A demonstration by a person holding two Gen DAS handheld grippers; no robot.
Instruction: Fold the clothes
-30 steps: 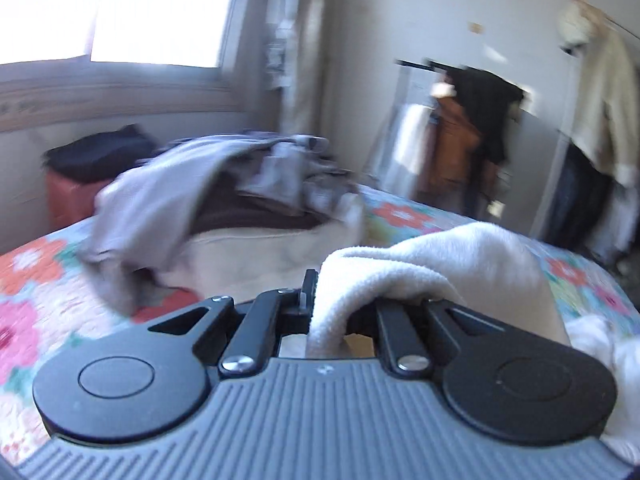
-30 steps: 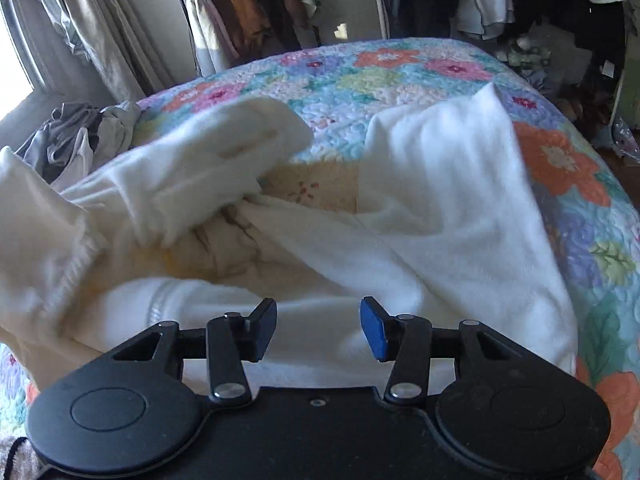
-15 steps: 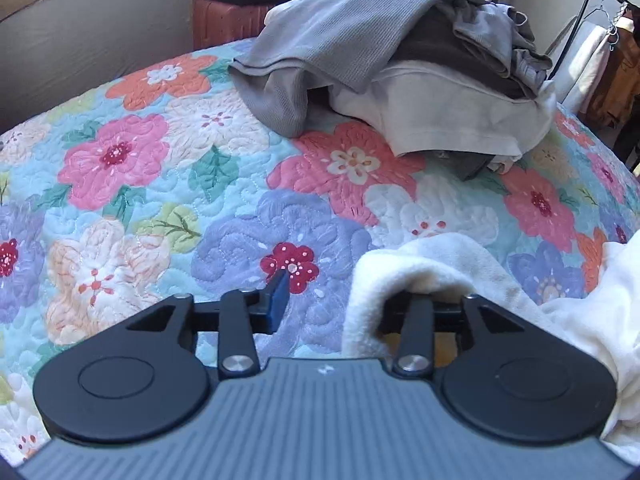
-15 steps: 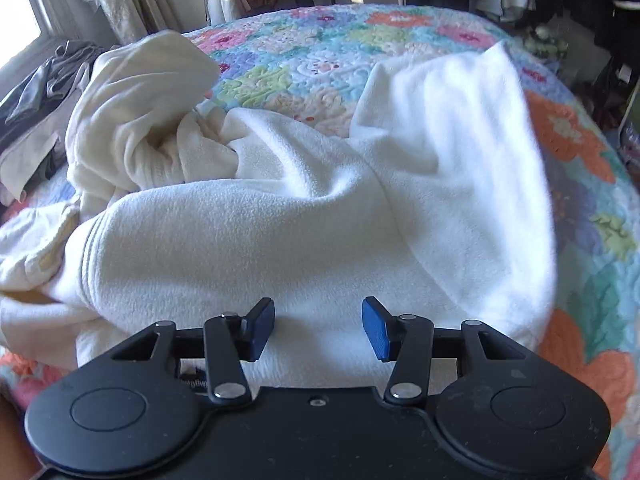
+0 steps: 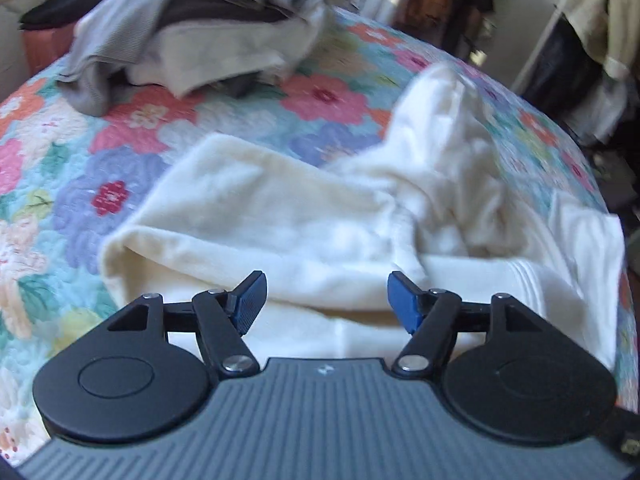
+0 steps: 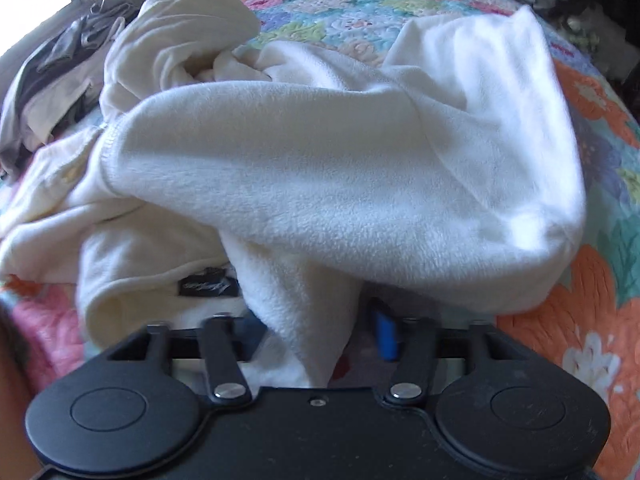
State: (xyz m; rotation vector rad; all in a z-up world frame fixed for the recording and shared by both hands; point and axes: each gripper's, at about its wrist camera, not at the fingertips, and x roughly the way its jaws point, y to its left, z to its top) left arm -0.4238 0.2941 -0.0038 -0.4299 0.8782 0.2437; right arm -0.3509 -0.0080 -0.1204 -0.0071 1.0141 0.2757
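Note:
A cream-white fleece garment (image 5: 280,216) lies rumpled on the flowered bedspread (image 5: 100,152). My left gripper (image 5: 326,292) hovers just over its near edge; its jaws are opening and nothing is between the blue pads. In the right wrist view the same fleece garment (image 6: 340,168) fills the frame, a black label (image 6: 208,286) showing near its lower left hem. My right gripper (image 6: 316,320) is closing with a hanging fold of the fleece between its fingers. The right blue pad (image 6: 386,328) still stands a little clear of the fold. The left pad is hidden behind the cloth.
A pile of grey, brown and beige clothes (image 5: 200,28) sits at the far side of the bed, also the clothes pile (image 6: 52,80) at the left in the right wrist view. Hanging garments on a rack (image 5: 560,40) stand beyond the bed. The bedspread (image 6: 580,320) drops off at the right.
My left gripper let go of the fleece it held, opened, and swung over the spread garment. My right gripper sank toward the garment and a fold now hangs between its fingers.

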